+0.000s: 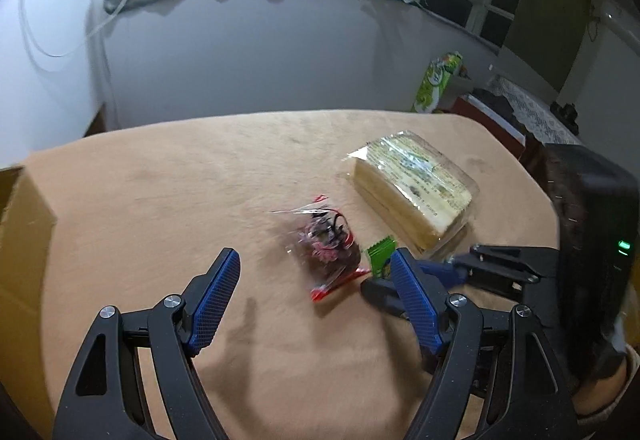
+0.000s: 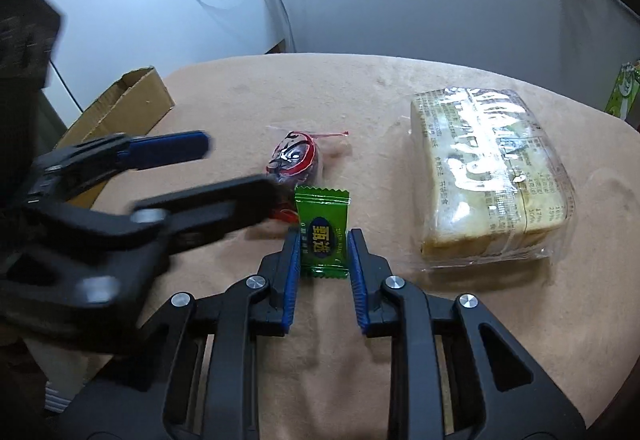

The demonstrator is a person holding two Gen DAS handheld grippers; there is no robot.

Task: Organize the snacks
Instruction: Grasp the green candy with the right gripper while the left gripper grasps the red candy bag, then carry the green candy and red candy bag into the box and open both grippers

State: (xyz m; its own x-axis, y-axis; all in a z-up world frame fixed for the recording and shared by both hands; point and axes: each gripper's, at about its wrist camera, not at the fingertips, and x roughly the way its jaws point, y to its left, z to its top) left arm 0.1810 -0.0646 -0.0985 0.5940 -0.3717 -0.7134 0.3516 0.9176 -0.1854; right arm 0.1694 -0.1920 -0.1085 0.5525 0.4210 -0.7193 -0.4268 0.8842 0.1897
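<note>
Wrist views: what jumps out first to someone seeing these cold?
The right gripper closed on a small green candy packet at the near middle of the tan-covered table. Just past it lies a red-and-dark snack in clear wrap, with the open left gripper coming in over it. To the right sits a big clear-wrapped block of sliced bread, and a cardboard box stands at the table's left edge.

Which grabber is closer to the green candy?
Right. The right gripper has its jaws closed on the green candy. The left gripper hangs open just beside it, over the red candy.
</note>
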